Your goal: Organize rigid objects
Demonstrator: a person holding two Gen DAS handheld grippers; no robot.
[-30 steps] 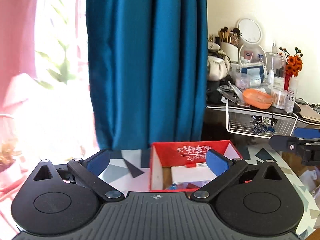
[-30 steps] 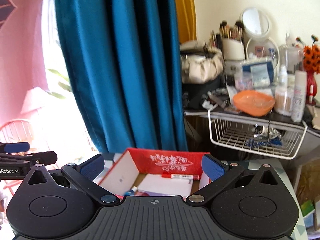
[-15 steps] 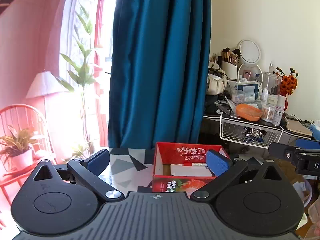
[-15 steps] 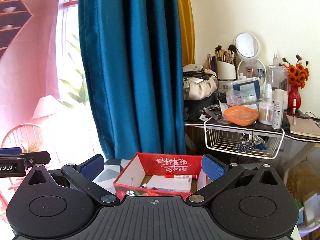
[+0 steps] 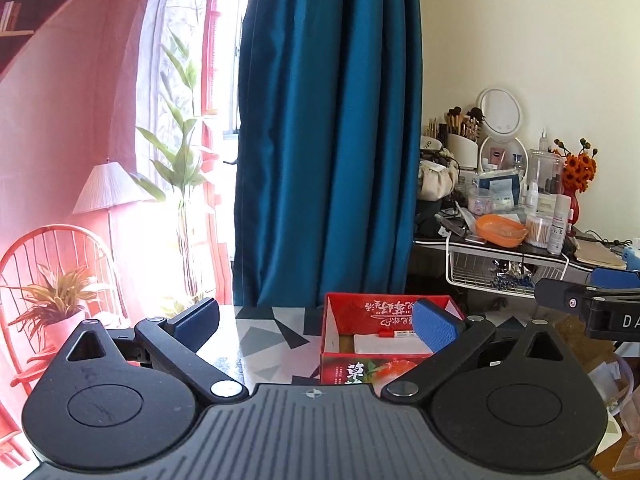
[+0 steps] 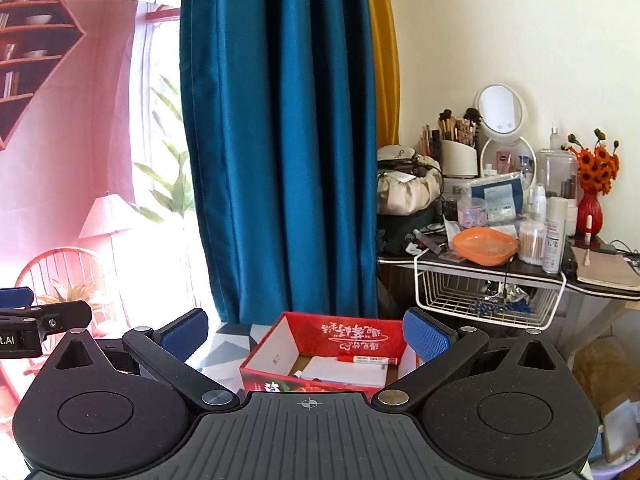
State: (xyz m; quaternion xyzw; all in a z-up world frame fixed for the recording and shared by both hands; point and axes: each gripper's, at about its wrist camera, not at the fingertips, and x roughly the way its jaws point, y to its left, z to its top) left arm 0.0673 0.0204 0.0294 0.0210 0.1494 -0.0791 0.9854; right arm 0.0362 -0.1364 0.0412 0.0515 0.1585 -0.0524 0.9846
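The red cardboard box sits open on the patterned worktop, close to the edge nearest the teal curtain. Inside it lie a red-capped marker along the far wall, a flat white pad or carton beneath that, and a small blue-tipped item at the near-left corner, too small to name.

I judge the sorting either finished or paused between items: nothing loose shows on the bare worktop beside the box, and neither gripper carries anything. If more rigid things remain, they lie outside both views, so the next move calls for turning a gripper toward a fresh item, lowering its spread fingers around it and closing before bringing it back over the box.

The right gripper is held level and a little above the box, nearly centred on it, its blue pads spread wide apart and empty. The left gripper hangs to the left of the box, likewise spread wide with nothing between its pads; its right pad overlaps the box's far-right corner in that view, though I cannot tell whether it touches. Each gripper shows at the edge of the other's view, so the two are side by side. Beyond the box to the right stands a cluttered vanity table with a white wire basket slung under it.
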